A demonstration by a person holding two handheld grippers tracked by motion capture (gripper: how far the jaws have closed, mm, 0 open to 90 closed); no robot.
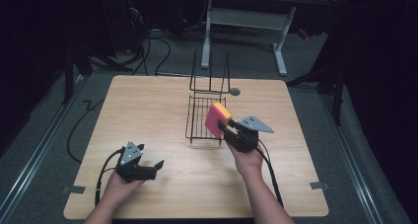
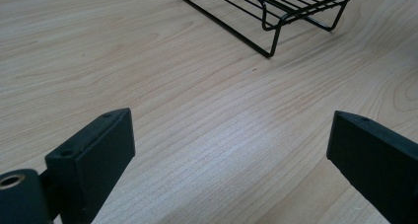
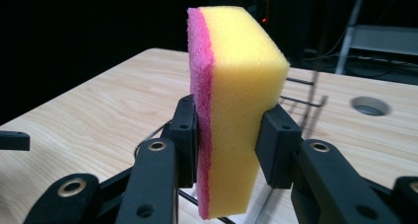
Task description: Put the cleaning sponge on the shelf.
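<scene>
R claw (image 3: 231,135) clamped on sponge (image 3: 236,86), over wire rack (image 1: 204,118)

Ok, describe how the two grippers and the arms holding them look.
Both the left gripper and the right gripper are black, each topped by a grey three-cornered plate and trailing a black cable. The jaws are flat, blocky black pads on linked arms with brass-coloured pivot rings. The forearms are bare; no sleeves show.

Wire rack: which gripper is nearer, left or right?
Right. The right gripper, clamping the sponge, sits at the wire rack's near right edge; the left gripper lies well short of it.
</scene>
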